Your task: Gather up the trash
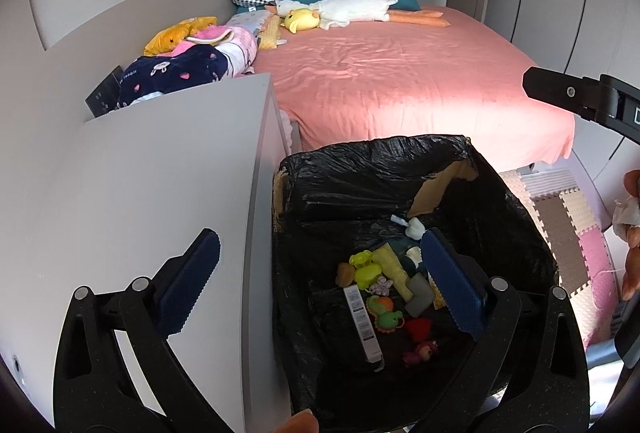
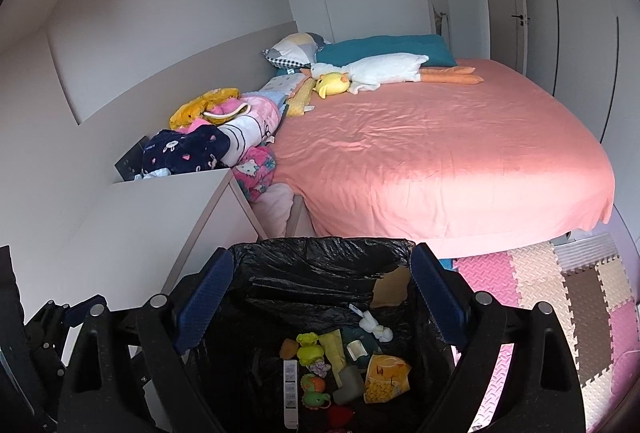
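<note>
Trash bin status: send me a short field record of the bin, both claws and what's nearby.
bin: black-lined trash bin, open top, on the floor at the foot of the bed
contents: small toys, a yellow wrapper, a white strip box, crumpled tissue
left claw: open, empty, over the bin's left edge
right claw: open, empty, above the bin
beside bin: white cabinet on the left, foam mat on the right

Bed point(image 2: 440, 161): pink sheet, ahead of both jaws; white goose plush point(image 2: 380, 69), yellow duck plush point(image 2: 332, 83), teal pillow point(image 2: 384, 47) at far end.
Floor mat point(image 2: 560, 289): foam tiles, right of the jaws.
</note>
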A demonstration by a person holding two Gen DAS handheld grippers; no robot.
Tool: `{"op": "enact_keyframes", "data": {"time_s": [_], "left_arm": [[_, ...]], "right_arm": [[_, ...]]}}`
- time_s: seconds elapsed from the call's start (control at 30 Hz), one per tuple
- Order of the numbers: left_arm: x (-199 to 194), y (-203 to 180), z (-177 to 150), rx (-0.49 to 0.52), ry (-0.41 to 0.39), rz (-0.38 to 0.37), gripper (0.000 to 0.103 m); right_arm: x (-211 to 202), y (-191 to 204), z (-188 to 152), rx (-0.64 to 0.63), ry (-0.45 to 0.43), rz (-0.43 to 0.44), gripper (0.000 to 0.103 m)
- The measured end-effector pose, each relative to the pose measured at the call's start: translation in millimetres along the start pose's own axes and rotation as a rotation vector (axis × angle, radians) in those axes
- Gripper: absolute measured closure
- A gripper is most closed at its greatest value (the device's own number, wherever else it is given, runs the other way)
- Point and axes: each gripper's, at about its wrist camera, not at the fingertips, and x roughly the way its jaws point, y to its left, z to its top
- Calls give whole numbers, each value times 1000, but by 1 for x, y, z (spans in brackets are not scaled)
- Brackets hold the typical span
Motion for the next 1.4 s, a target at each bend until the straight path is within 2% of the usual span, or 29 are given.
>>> {"op": "enact_keyframes", "data": {"time_s": [0.4, 0.57, 1.4], "left_arm": [[-3, 2, -1, -1, -15, -1, 6], [-5, 2, -1, -1, -24, 21, 6], [-8, 1, -2, 10, -32, 4, 6]], "right_arm": [[4, 5, -2, -11, 11, 5, 13], [4, 5, -3, -12, 13, 5, 13], [4, 5, -4, -15, 16, 4, 13]]}}
